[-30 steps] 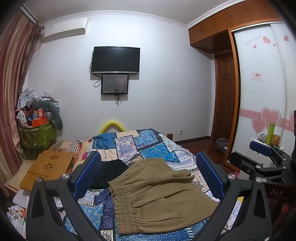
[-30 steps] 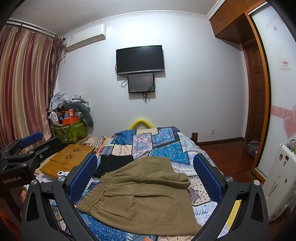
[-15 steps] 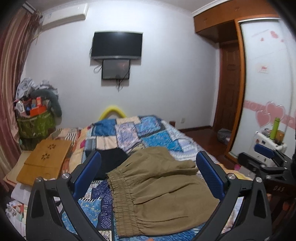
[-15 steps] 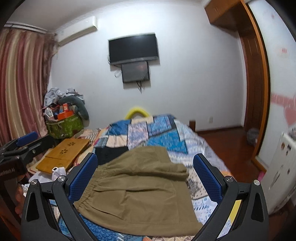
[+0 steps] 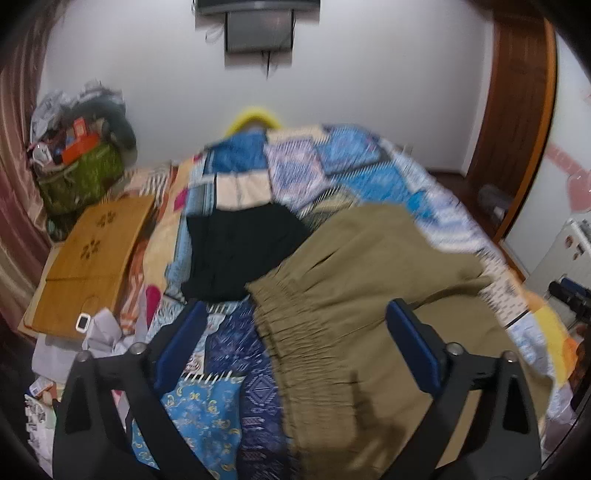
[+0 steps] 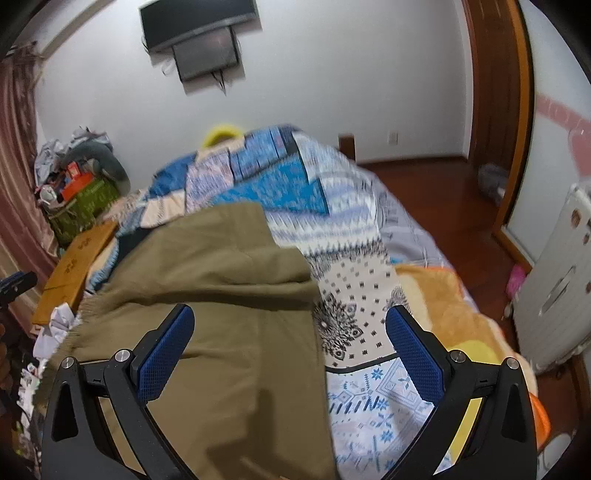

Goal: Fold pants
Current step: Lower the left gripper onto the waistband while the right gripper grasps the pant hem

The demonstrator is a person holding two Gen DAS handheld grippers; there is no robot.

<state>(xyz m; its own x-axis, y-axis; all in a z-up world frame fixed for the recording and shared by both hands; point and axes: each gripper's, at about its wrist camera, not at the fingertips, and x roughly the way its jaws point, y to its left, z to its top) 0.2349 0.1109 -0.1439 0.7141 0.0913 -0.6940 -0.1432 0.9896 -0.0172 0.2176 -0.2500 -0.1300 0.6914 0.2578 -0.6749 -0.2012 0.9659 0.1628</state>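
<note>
Left wrist view
Left gripper (image 5: 295, 341): jaws spread wide, nothing between the blue pads; it hangs above the bed.
Pants (image 5: 373, 306): khaki, lying flat on the bed from centre out to 5 o'clock; the gathered elastic waistband (image 5: 295, 325) runs from centre toward 6 o'clock, between the two fingers.
Black garment (image 5: 240, 254): at 11 o'clock of the pants, its near edge touching the waistband end.
Bed (image 5: 332, 166): patchwork cover in blues and creams, stretching toward 12 o'clock.
Wooden board (image 5: 92, 258): at 9 o'clock, beside the bed.
Right gripper (image 5: 569, 295): a dark part at 3 o'clock, too little shown to read here.

Right wrist view
Right gripper (image 6: 290, 349): jaws released, wide apart and empty, above the near part of the bed.
Pants (image 6: 221, 314): fill the area from 10 o'clock to 6 o'clock; the left pad sits over the cloth, the right pad over bare bedcover (image 6: 369, 295).
Pants' right edge: runs between the pads toward 6 o'clock.
Screen (image 6: 199, 26): on the wall at 11 o'clock.
</note>
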